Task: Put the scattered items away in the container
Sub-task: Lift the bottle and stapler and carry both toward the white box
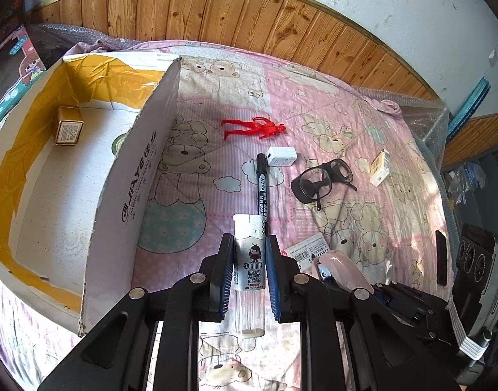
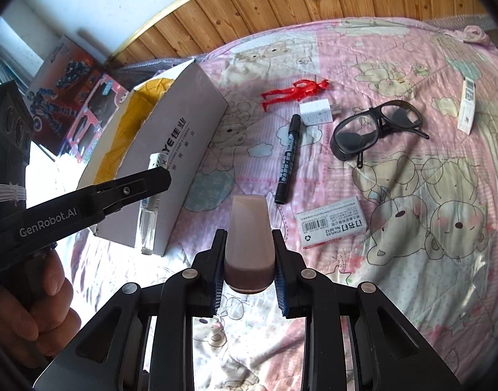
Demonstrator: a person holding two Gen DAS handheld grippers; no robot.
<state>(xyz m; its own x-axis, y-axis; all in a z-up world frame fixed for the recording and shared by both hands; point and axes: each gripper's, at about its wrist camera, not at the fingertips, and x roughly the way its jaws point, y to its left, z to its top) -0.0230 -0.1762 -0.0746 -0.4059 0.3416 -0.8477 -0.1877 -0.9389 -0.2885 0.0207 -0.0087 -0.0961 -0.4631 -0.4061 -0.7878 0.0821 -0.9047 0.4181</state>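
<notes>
Gripping a clear tube (image 1: 250,267), the left hand-held gripper (image 1: 249,272) hangs beside the box (image 1: 131,176).

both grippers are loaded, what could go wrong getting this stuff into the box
1. The left gripper holds the clear plastic tube with a white cap outside the white cardboard box's tall near wall; moving across low could hit it.
2. The right gripper grips the tapered pink nail clipper, which might slide forward.
3. Both grippers sit close together and could collide.

Probably a home bedroom: teddy-bear quilt (image 1: 314,104), wood-panelled wall (image 1: 216,9).
</notes>
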